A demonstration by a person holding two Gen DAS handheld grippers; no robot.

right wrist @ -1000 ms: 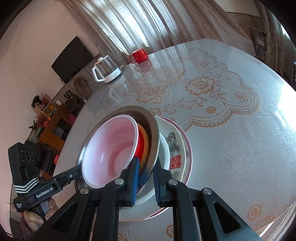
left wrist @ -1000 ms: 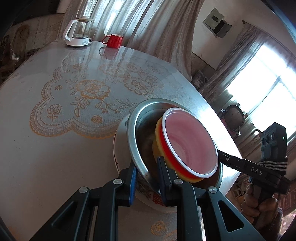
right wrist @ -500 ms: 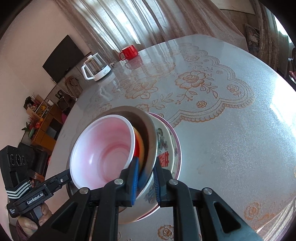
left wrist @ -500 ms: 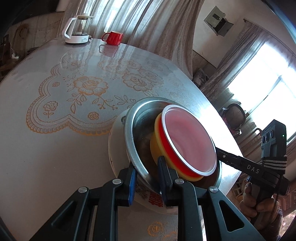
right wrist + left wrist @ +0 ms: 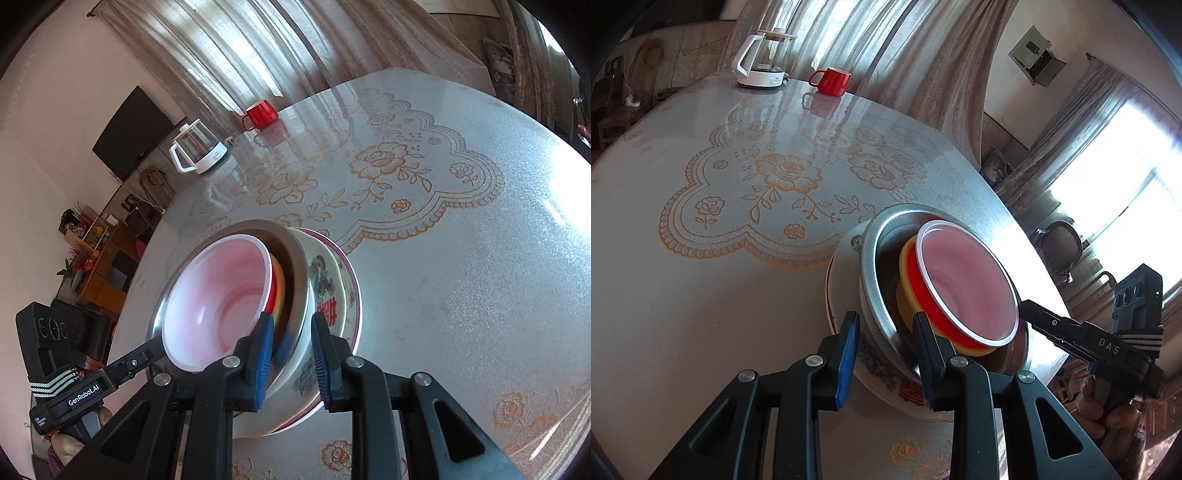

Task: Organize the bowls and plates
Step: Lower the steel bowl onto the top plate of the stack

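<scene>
left claw (image 5: 884,341): my jaws have just been opening; the steel bowl (image 5: 875,280) rim stands between them, pads now off it, so released.
right claw (image 5: 291,343): my jaws have likewise just been opening, straddling the same rim on the opposite side, pads clear, grip let go.
why held so: i judge both sides were pinched to carry the stack level and set it down.
stack: red bowl (image 5: 218,306) with white rim sits inside a yellow bowl (image 5: 905,273), inside the steel bowl, on a flowered plate (image 5: 327,291).
place: near the worktop (image 5: 461,295) edge, close to me.
far end: kettle (image 5: 761,61) and red mug (image 5: 831,81).
</scene>
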